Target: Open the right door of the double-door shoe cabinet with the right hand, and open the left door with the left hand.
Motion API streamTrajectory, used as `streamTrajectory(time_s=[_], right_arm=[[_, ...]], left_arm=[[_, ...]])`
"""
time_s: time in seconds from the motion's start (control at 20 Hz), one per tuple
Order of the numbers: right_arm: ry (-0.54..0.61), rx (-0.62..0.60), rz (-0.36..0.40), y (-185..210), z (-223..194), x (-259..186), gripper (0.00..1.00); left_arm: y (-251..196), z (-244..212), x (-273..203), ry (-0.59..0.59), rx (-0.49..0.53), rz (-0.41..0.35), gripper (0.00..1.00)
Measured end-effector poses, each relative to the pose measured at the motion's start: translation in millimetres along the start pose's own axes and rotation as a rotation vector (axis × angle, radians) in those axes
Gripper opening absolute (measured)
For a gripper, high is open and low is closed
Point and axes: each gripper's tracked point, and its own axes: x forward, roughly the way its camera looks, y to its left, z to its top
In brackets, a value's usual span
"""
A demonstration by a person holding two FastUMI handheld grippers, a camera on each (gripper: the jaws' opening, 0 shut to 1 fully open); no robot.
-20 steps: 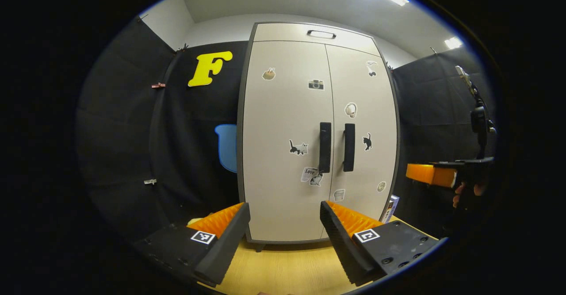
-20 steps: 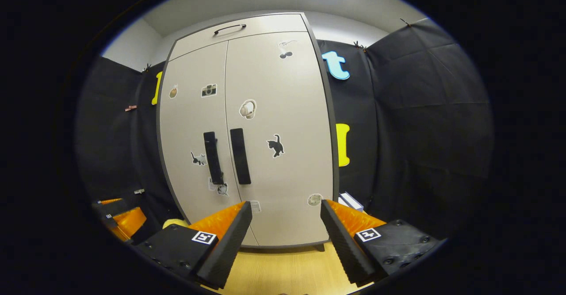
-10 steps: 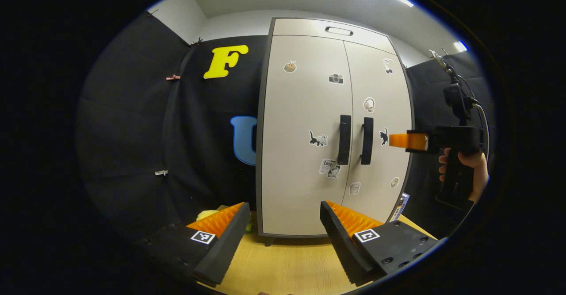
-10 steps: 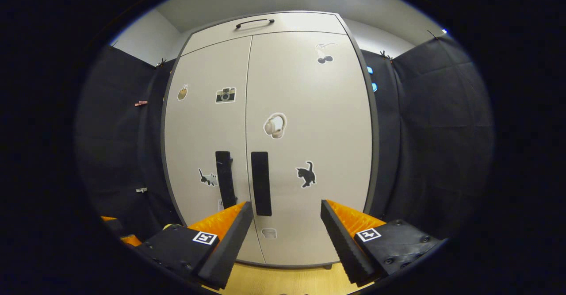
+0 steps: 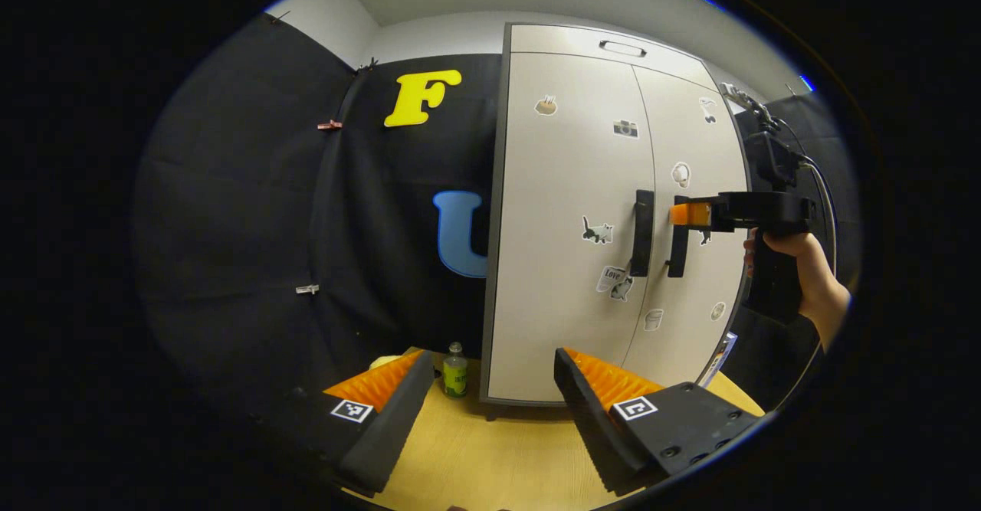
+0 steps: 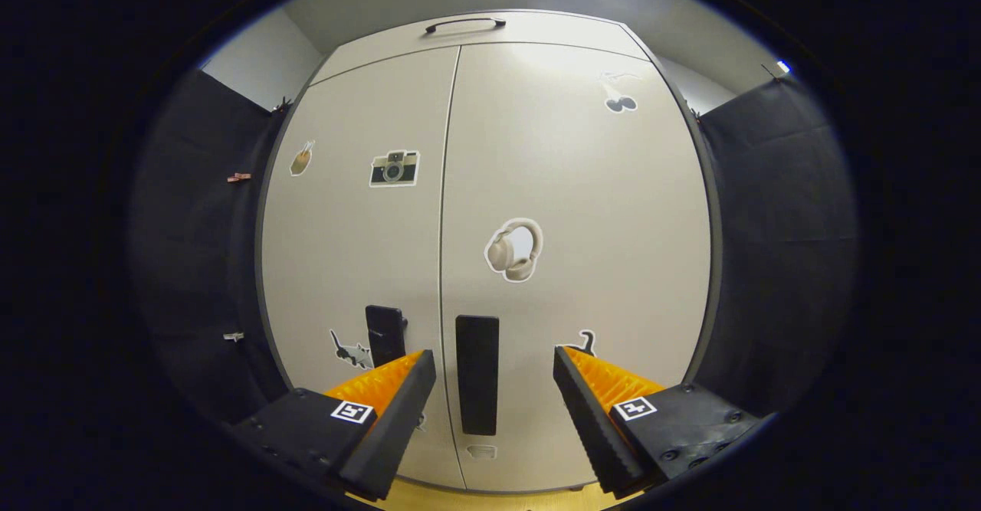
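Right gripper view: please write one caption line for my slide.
Open tongs straddle the black vertical handle of the closed right door on the beige double-door shoe cabinet.

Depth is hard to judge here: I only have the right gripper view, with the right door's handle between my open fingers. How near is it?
Observer: In the left gripper view, the right gripper reaches the top of the right handle; I cannot tell whether they touch.
Operator: And the left gripper?
Observer: The left gripper is open, back over the table, facing the cabinet from its left.
Operator: Anything near it?
Observer: A small bottle stands by the cabinet's left corner.
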Motion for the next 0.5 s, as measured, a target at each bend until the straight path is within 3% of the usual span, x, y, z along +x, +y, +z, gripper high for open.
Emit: streamTrajectory(time_s=[0.3,0.5], right_arm=[[0.069,-0.004,-0.018,2.6,-25.5,27.8,0.98],[0.068,0.025,-0.033,4.5,-22.6,30.1,0.76]], left_arm=[[8.4,-6.3,4.2,0.017,-0.016,0.017,0.97],[11.7,-4.9,4.9,0.011,-0.007,0.019,0.97]])
